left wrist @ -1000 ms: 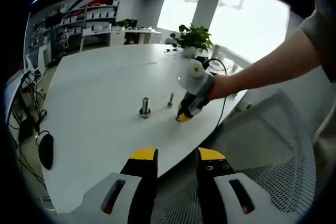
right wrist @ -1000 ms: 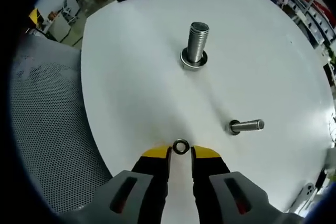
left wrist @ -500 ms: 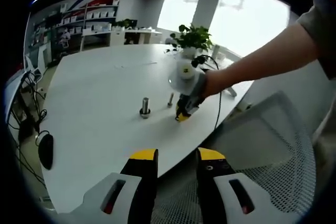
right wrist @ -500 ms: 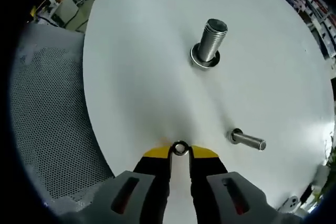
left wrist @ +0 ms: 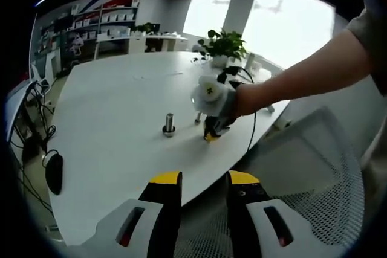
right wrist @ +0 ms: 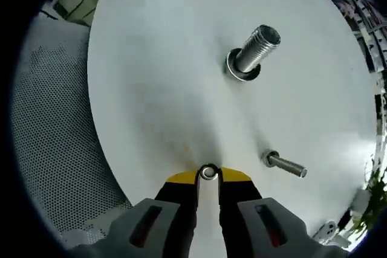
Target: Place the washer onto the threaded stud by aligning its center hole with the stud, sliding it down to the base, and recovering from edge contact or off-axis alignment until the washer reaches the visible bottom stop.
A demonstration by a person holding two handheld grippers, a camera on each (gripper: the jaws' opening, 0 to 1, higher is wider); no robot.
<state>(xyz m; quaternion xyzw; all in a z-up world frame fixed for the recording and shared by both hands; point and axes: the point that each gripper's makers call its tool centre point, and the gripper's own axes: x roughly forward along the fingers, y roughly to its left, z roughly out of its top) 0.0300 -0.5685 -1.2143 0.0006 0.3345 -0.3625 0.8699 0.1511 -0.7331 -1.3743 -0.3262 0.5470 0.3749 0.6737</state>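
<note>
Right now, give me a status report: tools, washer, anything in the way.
Right tool shut on the washer at the table edge. Left tool open, idle. Large stud upright ahead, path clear; small stud off to the side.

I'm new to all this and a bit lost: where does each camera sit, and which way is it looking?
Left gripper view: rides the left gripper, facing across the table; shows its jaws, a person's arm and the right gripper.
Right gripper view: rides the right gripper, looking down at the washer between its jaws.
Shared: table, large stud, small stud.
</note>
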